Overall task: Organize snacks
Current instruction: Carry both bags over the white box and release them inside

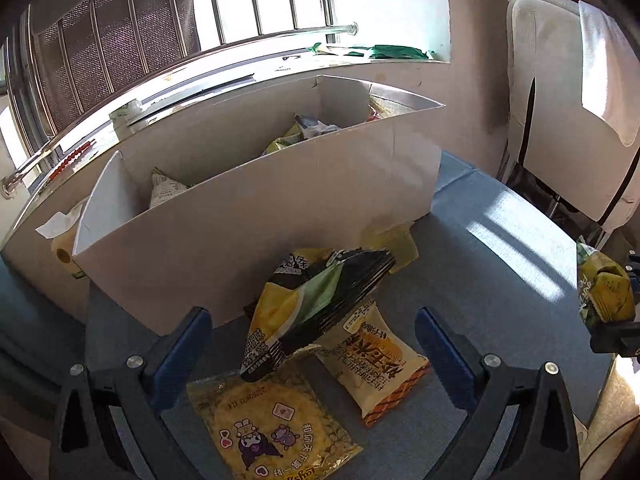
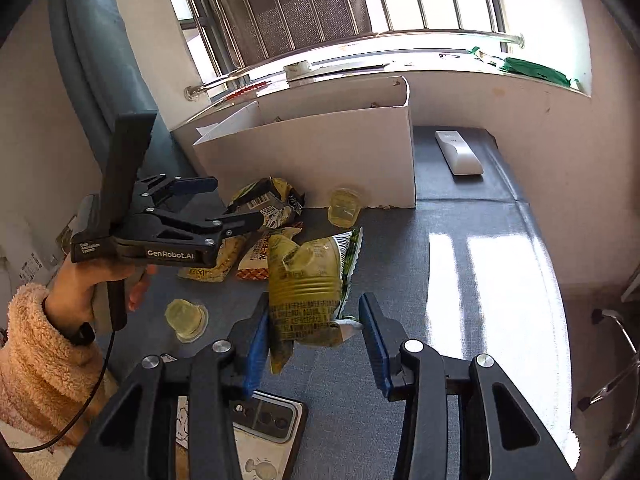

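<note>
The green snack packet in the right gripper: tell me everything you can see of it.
The green snack packet is a crinkled yellow-green plastic bag with small printed text low on its face and a white-and-green sealed edge along its right side. It looks puffy and creased, standing roughly upright. The right gripper is shut on its lower end, blue pads pressing both sides, holding it clear of the blue-grey surface. In the left wrist view it shows at the far right edge, nothing else touching it.

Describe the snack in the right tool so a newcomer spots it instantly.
Start at the white cardboard box under the window. In front of it, above the blue mat, the right tool grips a crumpled olive-green packet, the only snack lifted off the mat.
</note>
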`<state>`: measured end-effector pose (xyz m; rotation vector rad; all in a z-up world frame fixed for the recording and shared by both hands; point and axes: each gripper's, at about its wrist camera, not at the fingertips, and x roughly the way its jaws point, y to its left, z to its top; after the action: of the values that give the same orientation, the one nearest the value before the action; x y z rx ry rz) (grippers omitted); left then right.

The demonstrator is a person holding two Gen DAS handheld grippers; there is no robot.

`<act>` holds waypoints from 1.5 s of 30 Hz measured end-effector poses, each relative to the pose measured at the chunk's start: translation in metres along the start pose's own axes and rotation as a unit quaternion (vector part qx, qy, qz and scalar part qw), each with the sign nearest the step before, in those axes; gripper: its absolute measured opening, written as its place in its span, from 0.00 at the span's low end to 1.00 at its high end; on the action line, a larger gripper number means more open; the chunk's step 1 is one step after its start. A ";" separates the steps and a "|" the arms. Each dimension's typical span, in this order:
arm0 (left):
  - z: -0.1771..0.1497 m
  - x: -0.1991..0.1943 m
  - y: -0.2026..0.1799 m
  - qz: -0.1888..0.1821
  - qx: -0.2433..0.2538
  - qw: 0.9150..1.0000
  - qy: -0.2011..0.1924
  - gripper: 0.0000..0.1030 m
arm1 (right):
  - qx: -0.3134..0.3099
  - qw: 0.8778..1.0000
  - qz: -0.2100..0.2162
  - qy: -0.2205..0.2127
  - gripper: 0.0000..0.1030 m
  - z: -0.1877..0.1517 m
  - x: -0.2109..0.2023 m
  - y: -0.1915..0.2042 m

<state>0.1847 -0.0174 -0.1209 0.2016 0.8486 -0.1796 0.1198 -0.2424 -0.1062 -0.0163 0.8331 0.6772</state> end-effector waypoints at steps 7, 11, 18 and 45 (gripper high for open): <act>0.006 0.034 0.004 0.002 0.024 0.999 0.044 0.57 | 0.014 1.000 -0.001 0.006 0.45 -0.011 -0.002 -0.006; -0.003 0.005 0.020 -0.032 -0.022 0.999 -0.002 0.54 | 0.011 1.000 0.002 0.004 0.45 -0.010 -0.002 -0.006; -0.016 -0.081 0.060 -0.102 -0.142 0.977 -0.121 0.53 | 0.004 1.000 0.015 -0.005 0.45 0.005 0.007 0.002; 0.078 -0.031 0.160 -0.075 -0.242 0.961 -0.108 1.00 | 0.039 0.999 0.025 -0.020 1.00 0.221 0.118 -0.012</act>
<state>0.2583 0.1199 -0.0306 -0.3367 0.6674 -0.1275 0.3328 -0.1278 -0.0389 0.0876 0.8237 0.6888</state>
